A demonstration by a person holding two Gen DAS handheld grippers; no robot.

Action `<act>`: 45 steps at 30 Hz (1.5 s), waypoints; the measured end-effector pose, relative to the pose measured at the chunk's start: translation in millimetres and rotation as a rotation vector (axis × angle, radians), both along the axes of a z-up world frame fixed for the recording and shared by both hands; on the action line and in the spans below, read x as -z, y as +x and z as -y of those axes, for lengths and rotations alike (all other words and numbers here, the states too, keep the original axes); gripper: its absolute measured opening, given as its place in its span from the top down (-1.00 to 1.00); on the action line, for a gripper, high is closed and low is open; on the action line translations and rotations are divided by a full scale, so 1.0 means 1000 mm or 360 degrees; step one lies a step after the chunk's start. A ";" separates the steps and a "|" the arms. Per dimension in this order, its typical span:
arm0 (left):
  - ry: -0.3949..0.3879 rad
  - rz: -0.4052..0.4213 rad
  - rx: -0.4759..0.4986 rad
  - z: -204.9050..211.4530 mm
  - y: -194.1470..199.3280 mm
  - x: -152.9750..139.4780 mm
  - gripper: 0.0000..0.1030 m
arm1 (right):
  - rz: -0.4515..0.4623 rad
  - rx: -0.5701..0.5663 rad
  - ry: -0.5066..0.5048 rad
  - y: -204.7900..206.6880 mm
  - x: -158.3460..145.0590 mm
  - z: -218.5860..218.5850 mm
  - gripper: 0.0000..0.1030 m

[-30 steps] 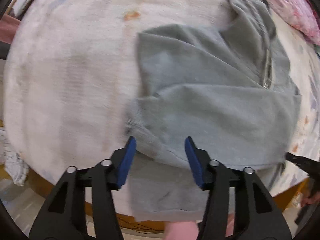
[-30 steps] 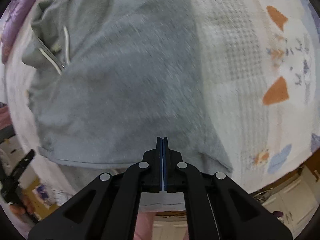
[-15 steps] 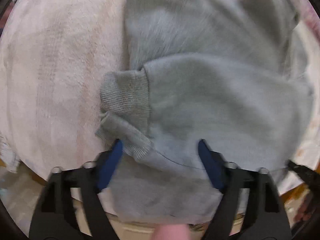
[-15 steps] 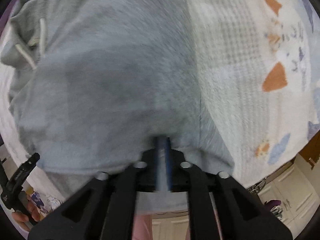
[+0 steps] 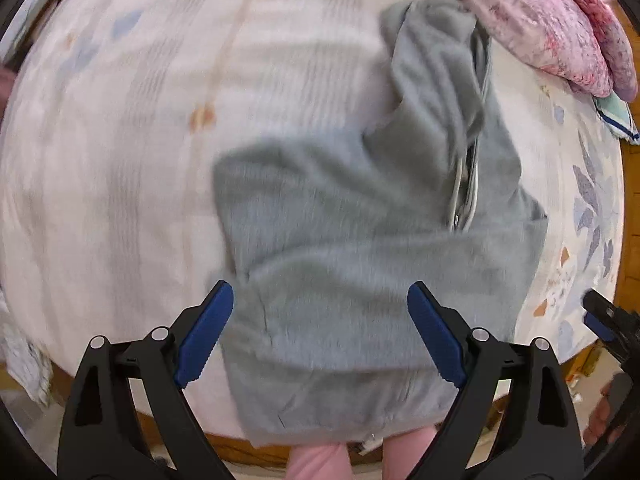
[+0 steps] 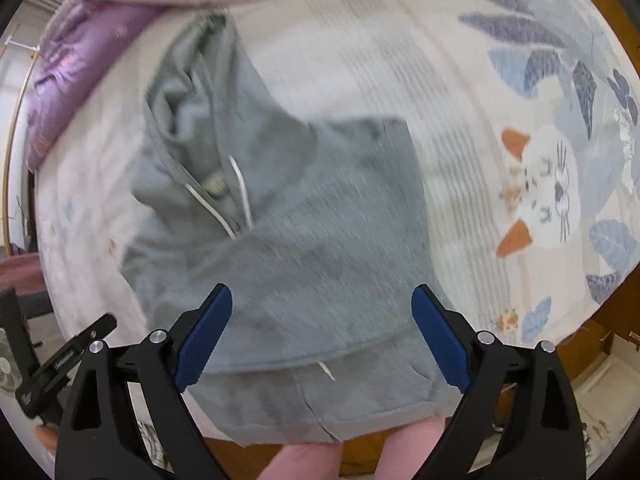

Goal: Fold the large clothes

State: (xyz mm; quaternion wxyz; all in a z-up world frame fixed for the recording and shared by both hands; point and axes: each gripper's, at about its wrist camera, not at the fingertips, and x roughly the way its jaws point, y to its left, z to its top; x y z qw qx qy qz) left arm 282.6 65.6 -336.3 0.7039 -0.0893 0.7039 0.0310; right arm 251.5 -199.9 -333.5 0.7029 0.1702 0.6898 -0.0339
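**Fold laid down, both grippers let go of the grey hoodie**

The grey hoodie (image 5: 360,240) lies on the bed (image 5: 120,140), on a pale cover with a cat and leaf print, near the front edge of the mattress. Its hood points toward the far side, close to the pink quilt (image 5: 540,20), and a white drawstring (image 6: 240,184) lies across the chest. The body of the garment is doubled over, with a fold line running across the lower part, and the hem hangs a little over the bed edge.

The left gripper (image 5: 320,332) hangs above the lower left part of the hoodie. Its jaws have just been opening and now stand wide, with nothing pressed between the blue pads; the cloth lies below them, apart from them. The right gripper (image 6: 322,332) is above the lower right part, and its jaws have also just been opening from a closed position. They are wide apart now and hold nothing.

I judge that one fold is finished and the release is made. The garment is not yet compact: the hood sticks out. The next move probably calls for a new grip on the hood or on one side edge, to bring it over the body.

No container is visible in these views, so nothing is held in one.
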 end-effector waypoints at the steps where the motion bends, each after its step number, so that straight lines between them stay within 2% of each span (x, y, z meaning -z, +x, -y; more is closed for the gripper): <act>1: 0.0003 0.0018 0.0007 0.003 0.013 -0.002 -0.73 | 0.0015 0.0009 0.0001 0.006 -0.005 0.000 -0.72; 6: -0.0020 0.0048 -0.0004 0.015 0.084 0.009 -0.73 | 0.0042 0.0021 0.0063 0.045 -0.010 0.011 -0.72; 13: -0.0052 0.0060 -0.0034 0.036 0.185 0.030 -0.73 | 0.0065 -0.0061 0.0025 0.136 0.013 0.006 -0.72; 18: -0.0009 0.0012 -0.0039 0.051 0.248 0.059 -0.73 | 0.0082 -0.0061 0.0049 0.192 0.037 0.009 -0.72; 21: -0.0037 0.0026 -0.0016 0.060 0.274 0.074 -0.73 | 0.0055 -0.0057 0.0044 0.221 0.056 0.008 -0.72; 24: 0.0051 0.0007 0.0010 0.067 0.297 0.094 -0.73 | 0.0023 -0.0043 0.0069 0.246 0.073 0.004 -0.72; 30: 0.0074 0.0015 0.0011 0.073 0.318 0.128 -0.73 | 0.0021 -0.0046 0.0120 0.274 0.097 -0.010 -0.72; 32: 0.0006 0.0057 0.0015 0.074 0.321 0.133 -0.42 | 0.0015 -0.0049 0.0109 0.282 0.104 -0.014 -0.72; 33: -0.0066 0.0044 0.0010 0.073 0.323 0.138 0.08 | 0.0016 -0.0047 0.0113 0.286 0.109 -0.017 -0.72; 35: -0.0092 0.0034 -0.0021 0.071 0.325 0.138 0.31 | 0.0015 -0.0054 0.0113 0.294 0.117 -0.022 -0.72; 36: -0.0099 0.0050 -0.0015 0.071 0.326 0.135 0.59 | 0.0026 -0.0063 0.0111 0.299 0.121 -0.024 -0.72; 37: -0.0124 0.0064 0.0002 0.071 0.326 0.132 0.69 | 0.0041 -0.0076 0.0113 0.303 0.124 -0.027 -0.72; 44: -0.0100 0.0192 0.0070 0.070 0.319 0.099 0.75 | 0.0024 -0.0146 0.0068 0.334 0.148 -0.041 -0.72; 45: -0.0105 0.0212 0.0077 0.070 0.319 0.093 0.75 | 0.0020 -0.0154 0.0104 0.337 0.153 -0.043 -0.59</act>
